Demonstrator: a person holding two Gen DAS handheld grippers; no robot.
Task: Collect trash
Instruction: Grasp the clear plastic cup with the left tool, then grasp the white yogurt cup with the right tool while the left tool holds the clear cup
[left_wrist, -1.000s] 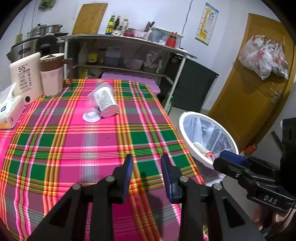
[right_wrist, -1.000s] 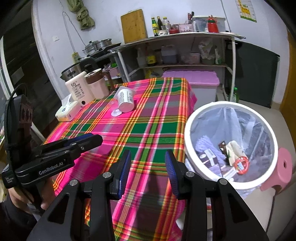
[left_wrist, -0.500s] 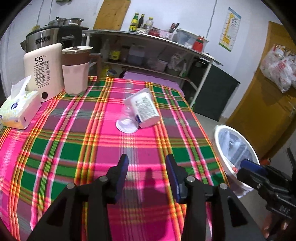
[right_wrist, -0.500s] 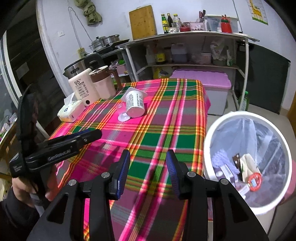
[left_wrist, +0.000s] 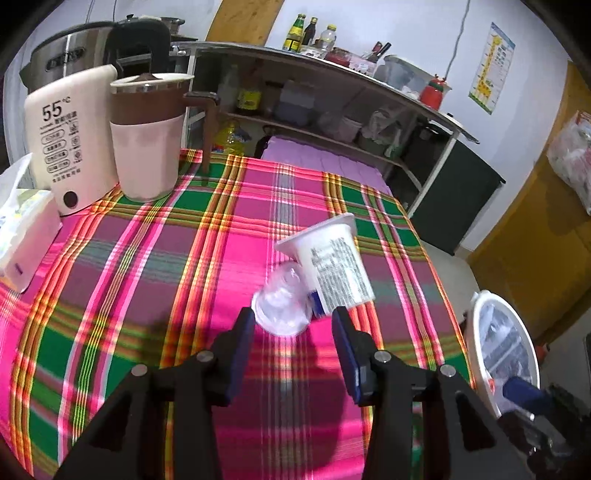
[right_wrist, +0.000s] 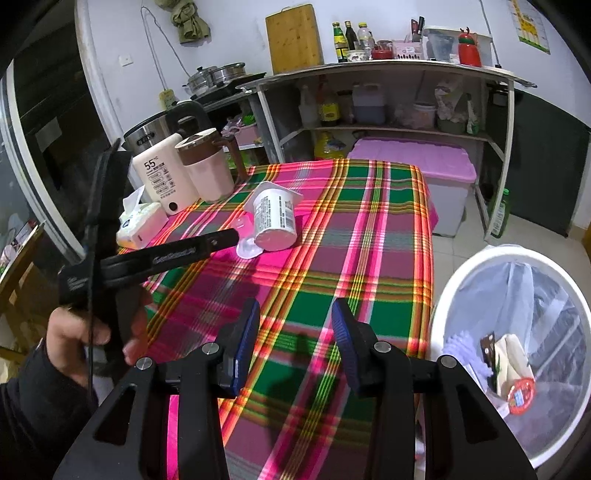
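Note:
A white yogurt cup (left_wrist: 334, 260) lies on its side on the plaid tablecloth (left_wrist: 147, 258), with a clear plastic lid (left_wrist: 282, 304) against it. My left gripper (left_wrist: 293, 330) is open, its fingertips just short of the lid on either side. In the right wrist view the cup (right_wrist: 275, 218) and lid (right_wrist: 249, 245) lie mid-table, with the left gripper's finger (right_wrist: 173, 253) reaching toward them. My right gripper (right_wrist: 295, 325) is open and empty above the table's near edge. A white trash bin (right_wrist: 517, 347) with a clear liner stands on the floor at the right, holding some trash.
A white kettle (left_wrist: 70, 136), a pink-and-brown jug (left_wrist: 147, 136) and a tissue pack (left_wrist: 22, 229) stand at the table's far left. A shelf unit (right_wrist: 388, 92) and purple-lidded box (right_wrist: 413, 162) are behind the table. The bin also shows in the left wrist view (left_wrist: 502, 354).
My left gripper has moved forward across the table and now has the lid and cup just ahead of its open fingertips. The right gripper has drifted slightly and stays open.

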